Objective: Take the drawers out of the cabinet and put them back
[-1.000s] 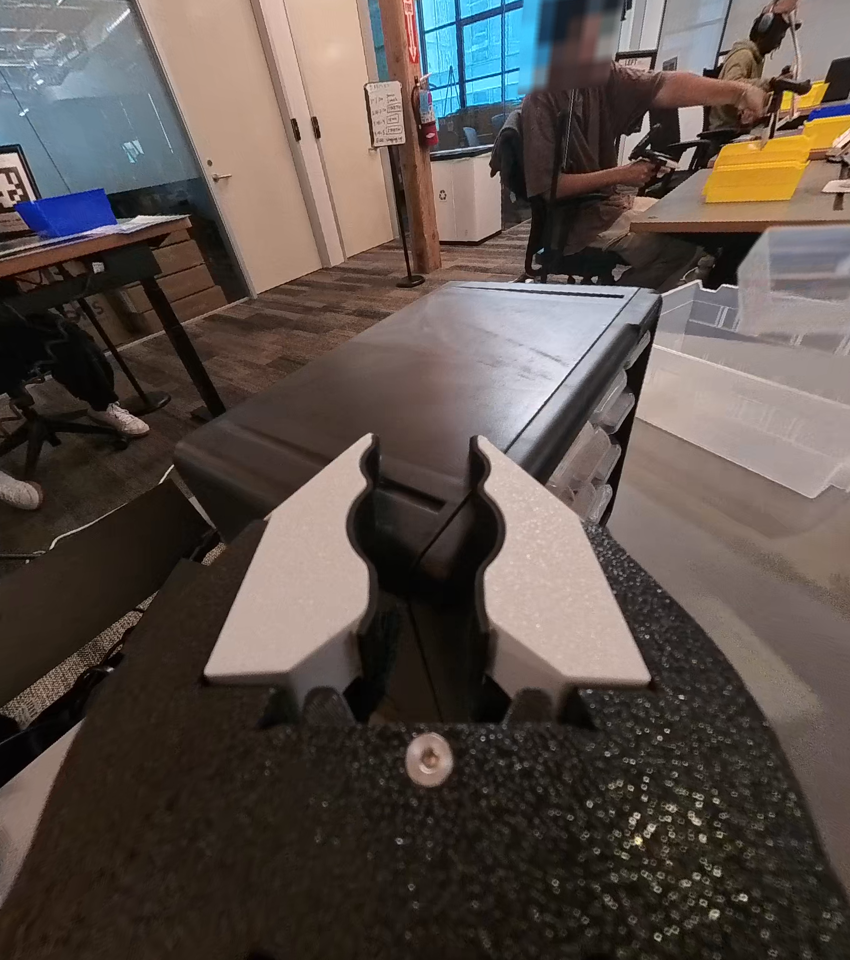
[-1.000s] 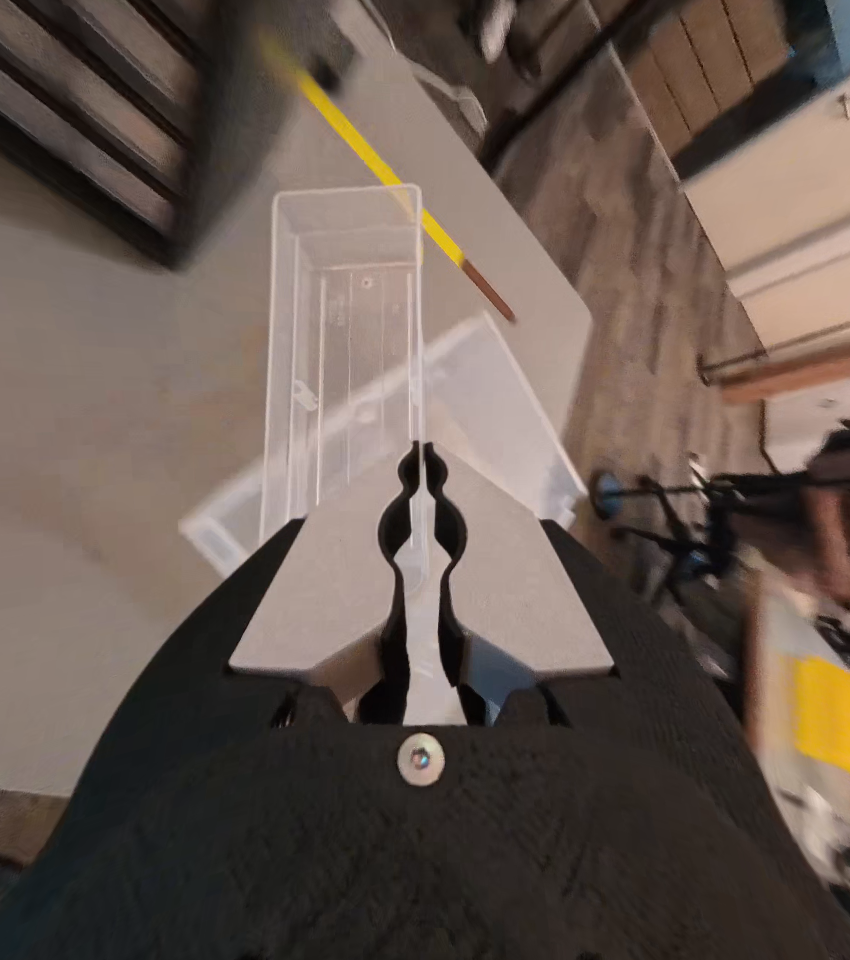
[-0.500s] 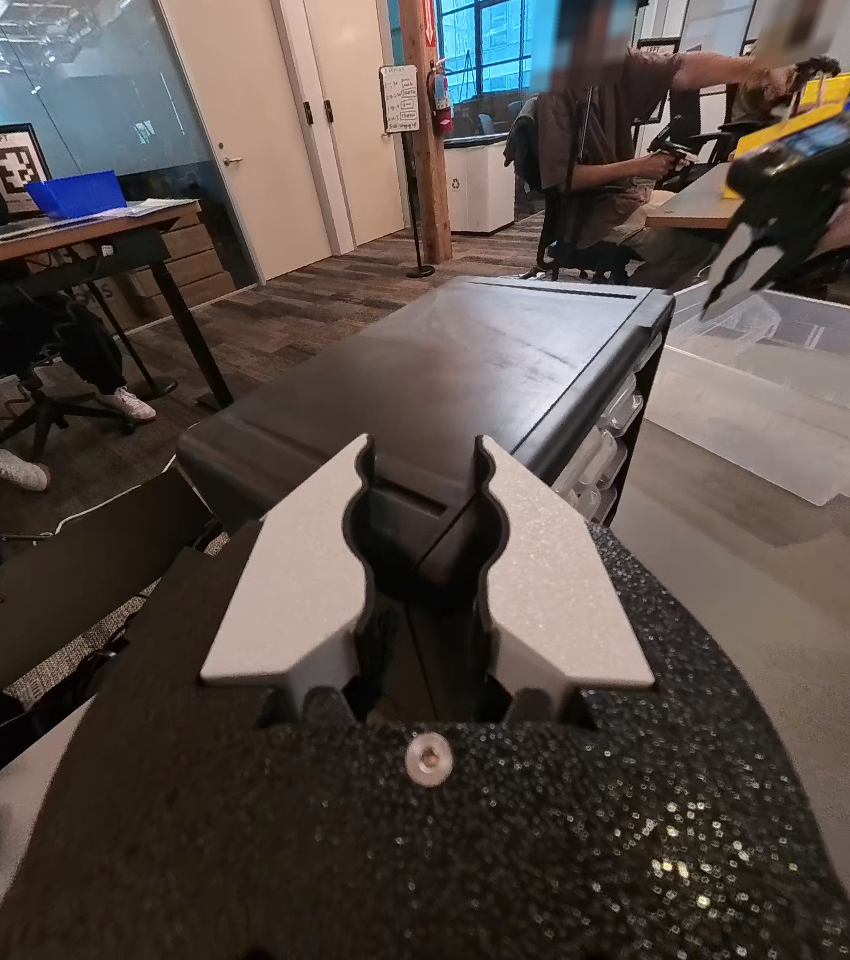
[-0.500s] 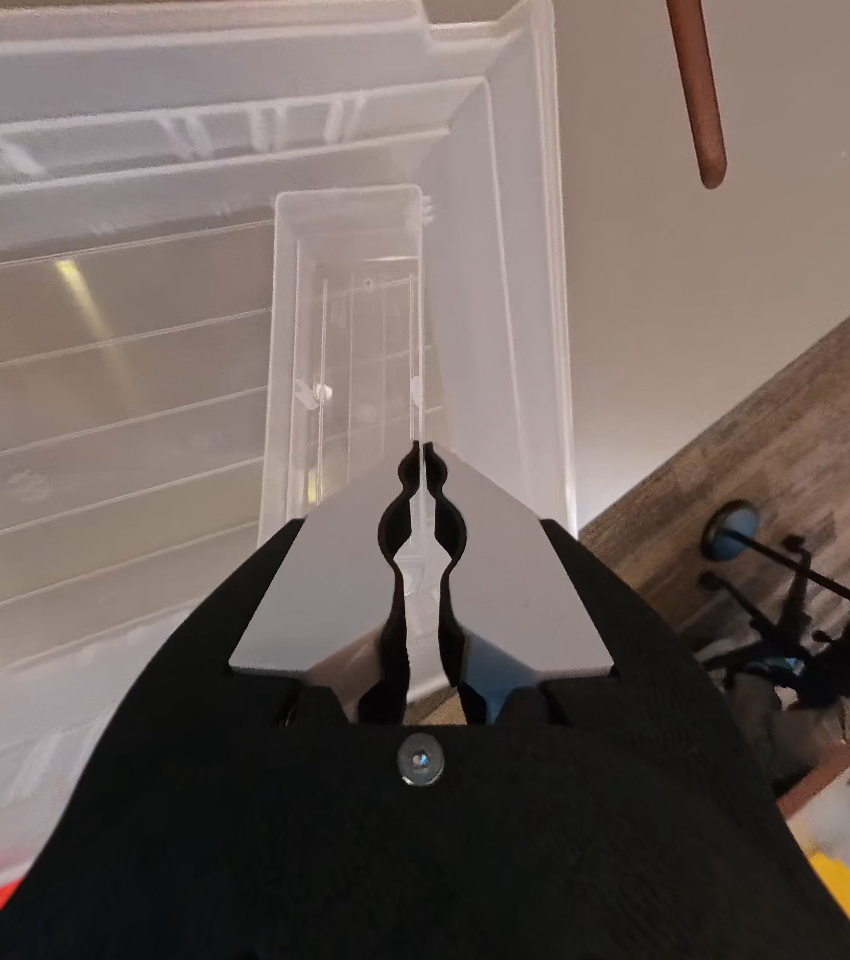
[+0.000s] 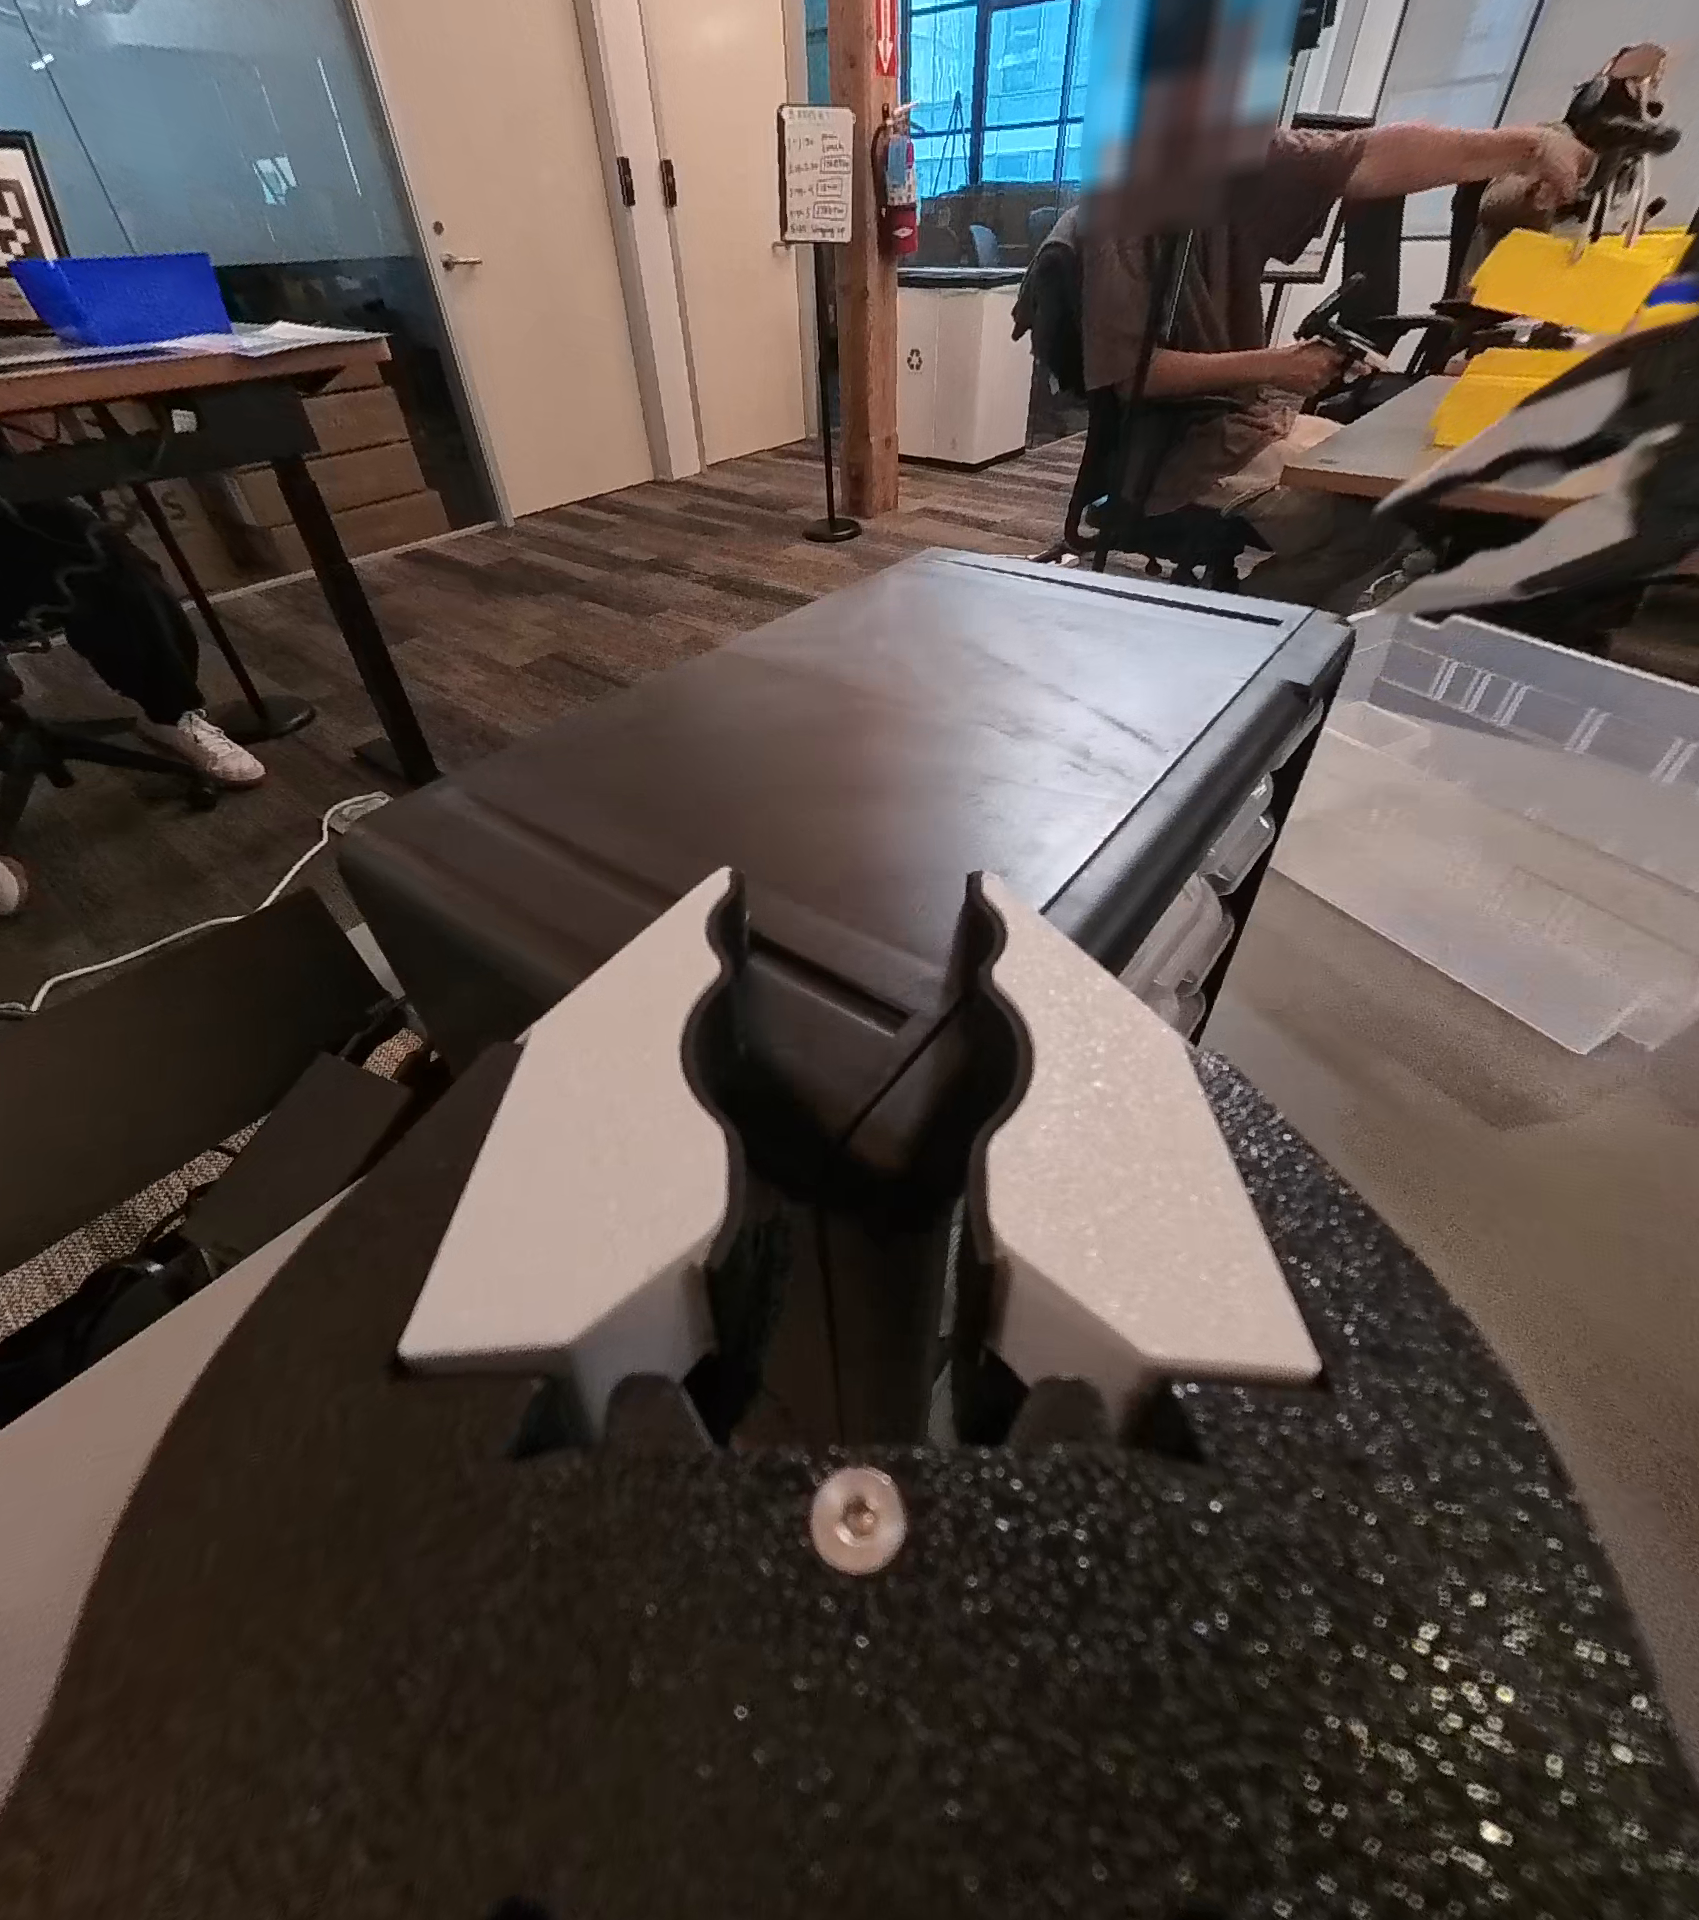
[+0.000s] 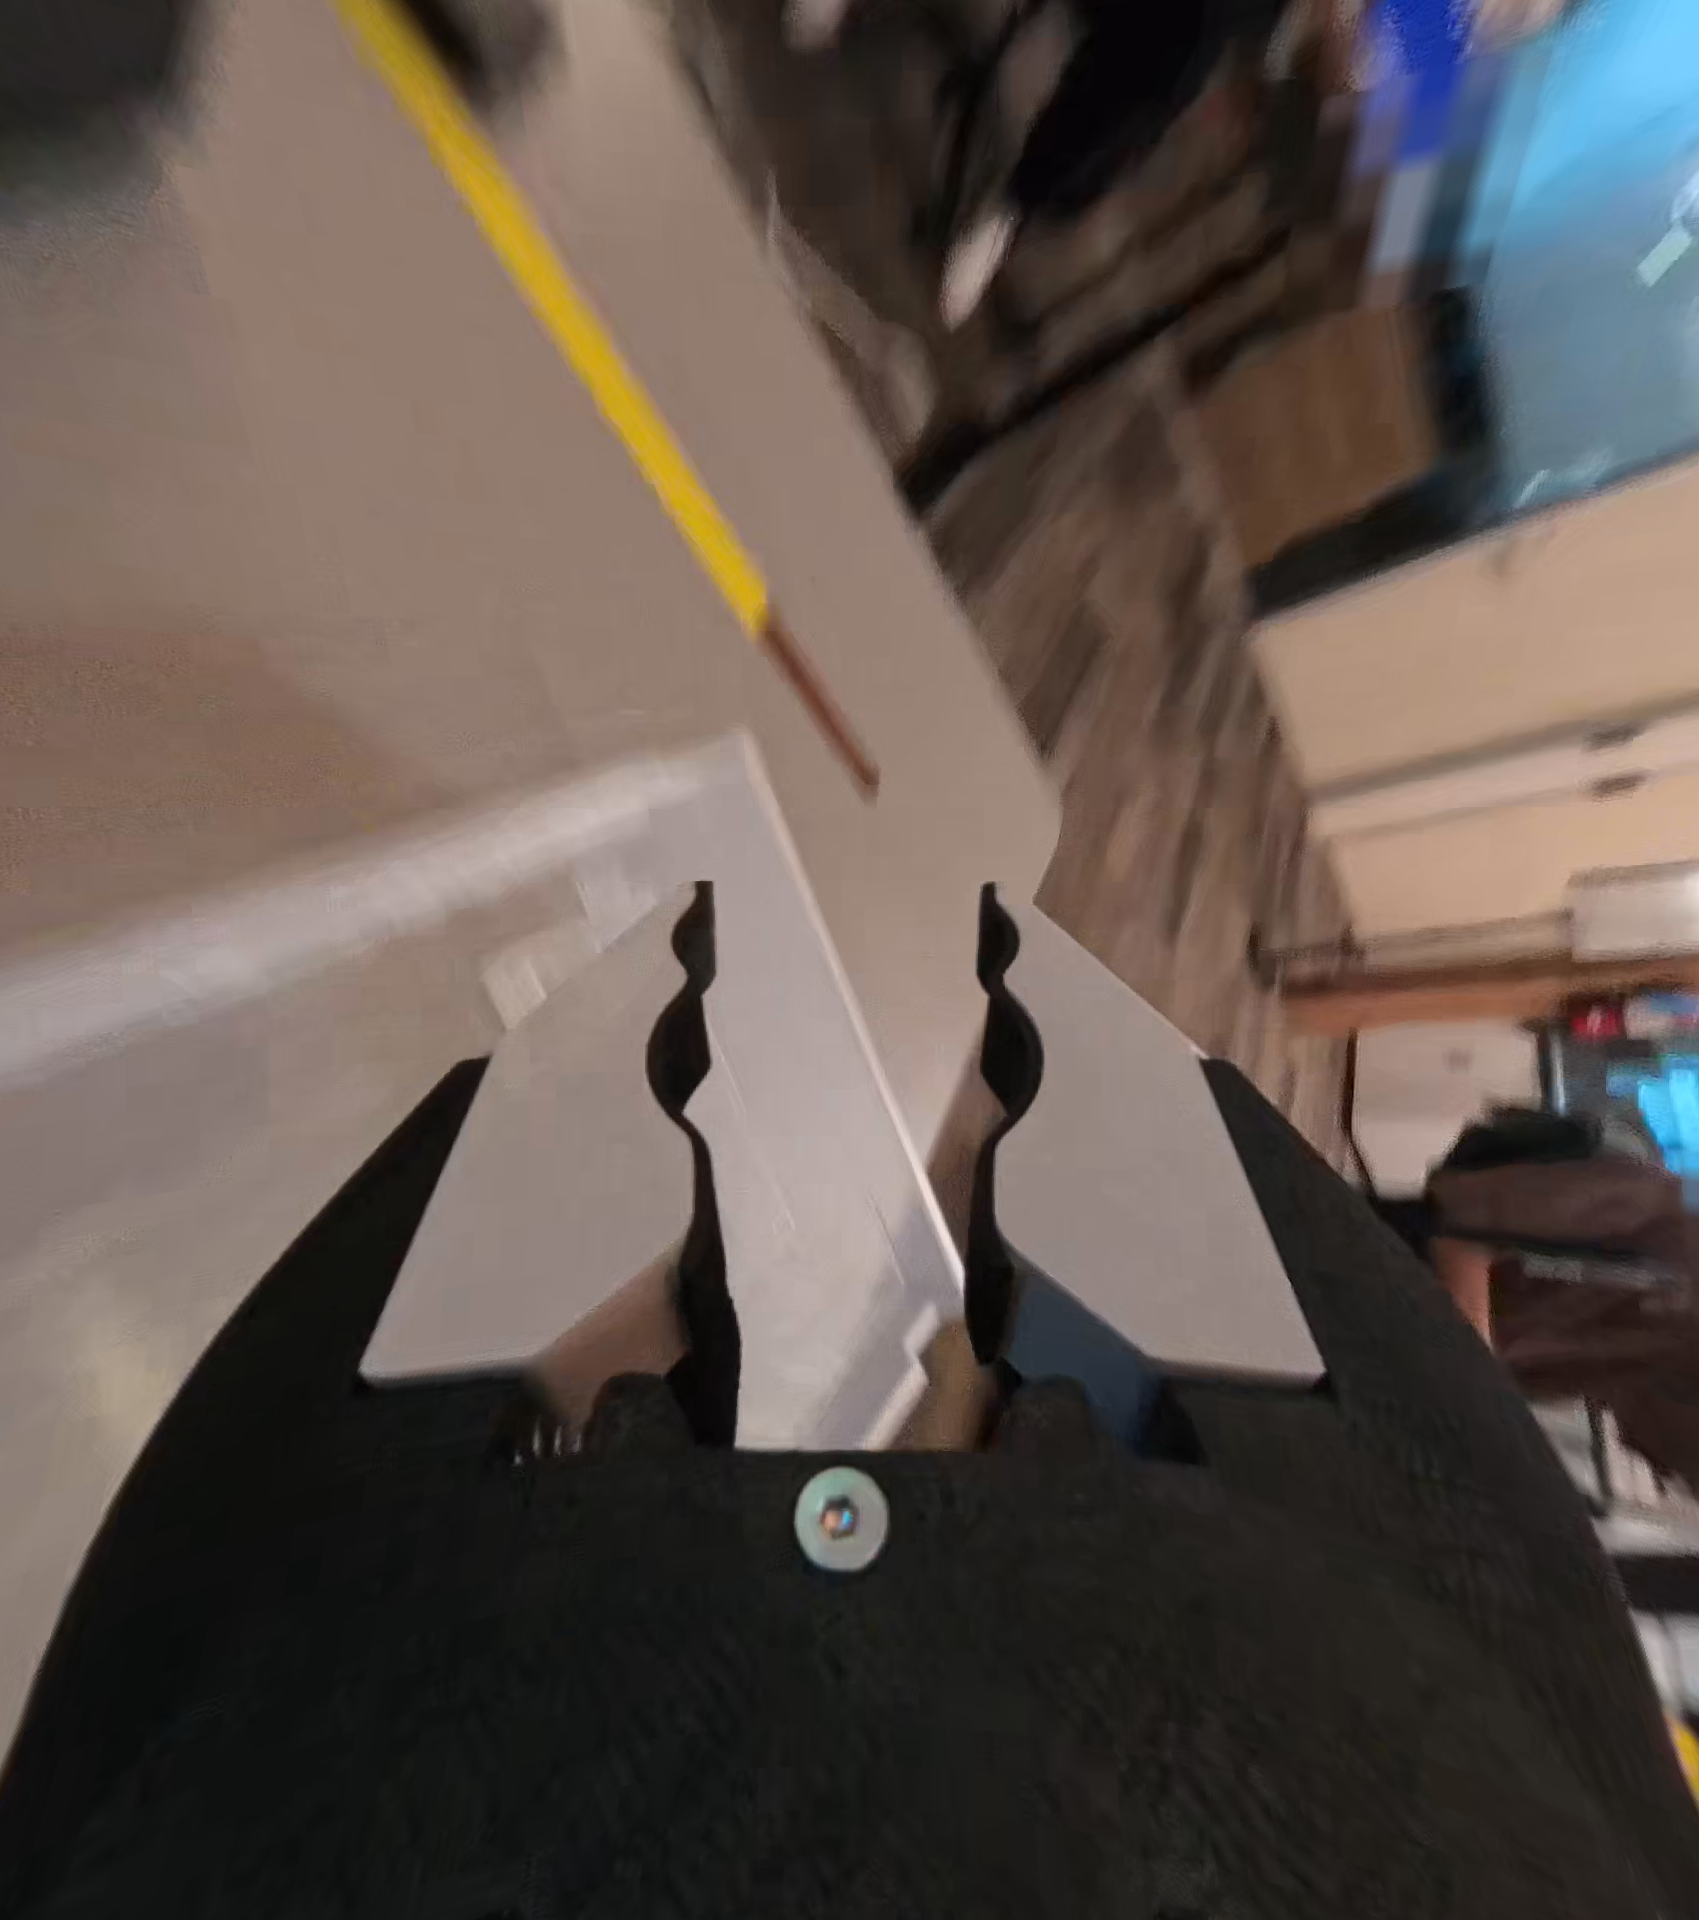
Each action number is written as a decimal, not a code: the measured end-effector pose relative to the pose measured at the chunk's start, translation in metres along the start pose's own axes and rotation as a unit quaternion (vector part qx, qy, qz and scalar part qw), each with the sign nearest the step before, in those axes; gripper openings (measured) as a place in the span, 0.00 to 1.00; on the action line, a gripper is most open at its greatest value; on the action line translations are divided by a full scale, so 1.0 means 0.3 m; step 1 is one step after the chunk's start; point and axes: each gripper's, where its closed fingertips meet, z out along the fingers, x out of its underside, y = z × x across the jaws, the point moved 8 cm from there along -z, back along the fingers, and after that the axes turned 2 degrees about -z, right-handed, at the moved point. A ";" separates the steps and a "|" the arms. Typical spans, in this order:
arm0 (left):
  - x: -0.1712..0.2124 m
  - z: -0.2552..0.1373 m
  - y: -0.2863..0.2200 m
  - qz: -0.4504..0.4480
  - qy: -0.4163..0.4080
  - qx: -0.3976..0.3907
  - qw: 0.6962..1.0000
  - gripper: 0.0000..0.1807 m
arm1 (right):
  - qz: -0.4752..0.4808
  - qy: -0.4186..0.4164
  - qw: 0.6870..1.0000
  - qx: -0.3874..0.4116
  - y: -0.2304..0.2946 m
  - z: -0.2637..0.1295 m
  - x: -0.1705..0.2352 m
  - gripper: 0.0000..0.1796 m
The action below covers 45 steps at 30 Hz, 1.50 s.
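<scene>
Cabinet [image 5: 886,727] drawers mostly hidden | left jaws gripping cabinet corner | right jaws apart, empty, blurred

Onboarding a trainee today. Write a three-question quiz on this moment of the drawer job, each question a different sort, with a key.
1. True or false: the right gripper is clamped on a drawer.
2. Which does the left gripper straddle? A) a corner of the black cabinet B) a yellow bin C) the clear tray
3. Fill in: the clear tray sits on the table to the cabinet's ____ in the left wrist view.

Key
1. False: its jaws stand apart with nothing between them.
2. A. Whether the fingers press on the cabinet is hard to tell.
3. Right.
</scene>
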 end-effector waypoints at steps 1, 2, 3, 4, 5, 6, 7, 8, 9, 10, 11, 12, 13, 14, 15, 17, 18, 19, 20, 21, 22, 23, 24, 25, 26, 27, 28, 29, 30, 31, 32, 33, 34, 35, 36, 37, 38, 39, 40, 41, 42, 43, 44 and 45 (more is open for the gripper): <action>0.000 0.000 0.000 0.000 0.000 0.000 1.000 0.22 | 0.007 -0.057 0.998 0.018 0.034 -0.068 -0.089 0.27; 0.000 0.000 -0.001 0.001 0.000 0.000 1.000 0.22 | 0.008 -0.112 0.993 0.030 0.084 -0.130 -0.179 0.28; 0.000 0.000 -0.001 0.003 0.000 0.000 1.000 0.22 | 0.000 -0.160 0.986 0.036 0.150 -0.181 -0.266 0.29; 0.000 0.000 -0.002 0.005 0.000 -0.001 1.000 0.22 | -0.020 -0.197 0.980 0.038 0.230 -0.218 -0.349 0.28; -0.001 0.000 -0.003 0.007 -0.001 -0.002 1.000 0.22 | -0.054 -0.213 0.975 0.031 0.326 -0.236 -0.425 0.28; -0.001 0.000 -0.003 0.008 0.000 -0.001 1.000 0.22 | -0.098 -0.209 0.973 0.022 0.432 -0.239 -0.494 0.28; -0.001 0.000 -0.002 0.008 0.000 -0.001 1.000 0.22 | -0.144 -0.199 0.969 0.029 0.534 -0.229 -0.554 0.28; -0.001 0.000 -0.002 0.007 0.000 0.000 1.000 0.22 | -0.190 -0.197 0.960 0.050 0.628 -0.212 -0.608 0.28; -0.001 0.000 -0.001 0.007 -0.001 0.000 1.000 0.22 | -0.233 -0.203 0.948 0.079 0.713 -0.191 -0.653 0.28; 0.000 0.001 0.000 0.008 -0.002 0.002 1.000 0.22 | -0.263 -0.213 0.935 0.105 0.786 -0.166 -0.693 0.27; 0.000 0.000 0.000 0.006 -0.003 0.003 1.000 0.22 | -0.281 -0.227 0.924 0.124 0.847 -0.140 -0.724 0.27; 0.001 0.000 0.001 0.005 -0.004 0.004 1.000 0.23 | -0.294 -0.241 0.914 0.142 0.896 -0.115 -0.749 0.27; 0.001 0.001 0.001 0.005 -0.004 0.004 1.000 0.23 | -0.310 -0.247 0.904 0.163 0.929 -0.093 -0.767 0.27; 0.001 0.001 0.001 0.005 -0.004 0.004 1.000 0.23 | -0.328 -0.247 0.893 0.185 0.950 -0.073 -0.779 0.25; 0.001 0.000 0.001 0.005 -0.003 0.004 1.000 0.23 | -0.345 -0.243 0.884 0.201 0.965 -0.052 -0.786 0.24; 0.001 0.000 0.000 0.007 -0.003 0.002 1.000 0.22 | -0.363 -0.234 0.879 0.204 0.985 -0.011 -0.792 0.21; 0.000 0.000 -0.001 0.010 -0.003 0.001 1.000 0.22 | -0.362 -0.233 0.879 0.205 0.989 0.004 -0.795 0.19; 0.000 0.000 -0.002 0.012 -0.003 0.001 1.000 0.22 | -0.361 -0.234 0.878 0.209 0.988 0.017 -0.797 0.18; -0.001 0.000 -0.002 0.014 -0.003 0.000 1.000 0.22 | -0.360 -0.231 0.877 0.220 0.983 0.026 -0.800 0.17; -0.001 0.000 -0.003 0.014 -0.003 0.000 1.000 0.22 | -0.357 -0.226 0.876 0.232 0.975 0.033 -0.803 0.17; -0.001 0.000 -0.002 0.014 -0.003 0.001 1.000 0.22 | -0.357 -0.221 0.877 0.233 0.972 0.042 -0.805 0.17; 0.000 0.000 -0.002 0.014 -0.004 0.001 1.000 0.22 | -0.360 -0.214 0.878 0.230 0.974 0.051 -0.806 0.16; 0.000 -0.001 -0.001 0.015 -0.004 0.003 1.000 0.22 | -0.365 -0.208 0.877 0.236 0.976 0.059 -0.808 0.15; 0.000 -0.001 -0.001 0.015 -0.005 0.004 1.000 0.22 | -0.370 -0.202 0.873 0.245 0.977 0.067 -0.809 0.13; 0.001 -0.002 -0.001 0.015 -0.006 0.005 1.000 0.21 | -0.373 -0.201 0.870 0.254 0.977 0.070 -0.812 0.11; 0.002 -0.003 0.000 0.013 -0.007 0.006 1.000 0.21 | -0.370 -0.203 0.867 0.264 0.975 0.065 -0.814 0.05; 0.002 -0.003 0.000 0.009 -0.007 0.007 1.000 0.21 | -0.366 -0.204 0.868 0.265 0.973 0.055 -0.816 0.04; 0.003 -0.003 0.001 0.007 -0.007 0.008 1.000 0.21 | -0.360 -0.204 0.873 0.257 0.973 0.042 -0.816 0.04; 0.003 -0.003 0.002 0.006 -0.007 0.008 1.000 0.21 | -0.352 -0.205 0.879 0.249 0.976 0.028 -0.812 0.04; 0.003 -0.003 0.002 0.005 -0.008 0.009 1.000 0.21 | -0.349 -0.206 0.881 0.245 0.983 0.009 -0.806 0.04; 0.004 -0.004 0.003 0.006 -0.008 0.010 1.000 0.21 | -0.350 -0.209 0.880 0.245 0.994 -0.012 -0.798 0.04; 0.004 -0.003 0.003 0.006 -0.008 0.010 1.000 0.21 | -0.353 -0.214 0.878 0.244 1.007 -0.035 -0.789 0.04; 0.004 -0.004 0.003 0.006 -0.008 0.011 1.000 0.21 | -0.353 -0.220 0.877 0.241 1.022 -0.060 -0.779 0.05; 0.004 -0.004 0.003 0.006 -0.009 0.011 1.000 0.21 | -0.350 -0.227 0.877 0.237 1.034 -0.084 -0.768 0.05; 0.004 -0.004 0.003 0.006 -0.009 0.011 1.000 0.21 | -0.341 -0.239 0.880 0.228 1.044 -0.107 -0.756 0.07; 0.004 -0.004 0.003 0.006 -0.009 0.012 1.000 0.21 | -0.316 -0.260 0.887 0.214 1.051 -0.130 -0.747 0.19; 0.004 -0.004 0.003 0.006 -0.009 0.012 1.000 0.21 | -0.283 -0.282 0.897 0.189 1.056 -0.148 -0.739 0.29; 0.004 -0.004 0.003 0.005 -0.009 0.012 1.000 0.21 | -0.254 -0.293 0.908 0.161 1.059 -0.158 -0.734 0.40; 0.004 -0.004 0.004 0.005 -0.010 0.012 1.000 0.21 | -0.238 -0.294 0.914 0.145 1.058 -0.157 -0.731 0.48; 0.004 -0.004 0.004 0.005 -0.010 0.013 1.000 0.21 | -0.236 -0.284 0.919 0.142 1.054 -0.143 -0.730 0.52; 0.004 -0.004 0.004 0.005 -0.010 0.013 1.000 0.21 | -0.246 -0.265 0.921 0.145 1.053 -0.120 -0.730 0.54; 0.004 -0.004 0.004 0.005 -0.010 0.013 1.000 0.21 | -0.261 -0.246 0.921 0.154 1.051 -0.095 -0.734 0.55; 0.004 -0.004 0.004 0.005 -0.010 0.013 1.000 0.21 | -0.276 -0.230 0.918 0.167 1.050 -0.071 -0.742 0.53; 0.004 -0.004 0.004 0.005 -0.010 0.013 1.000 0.21 | -0.290 -0.213 0.915 0.182 1.049 -0.051 -0.752 0.48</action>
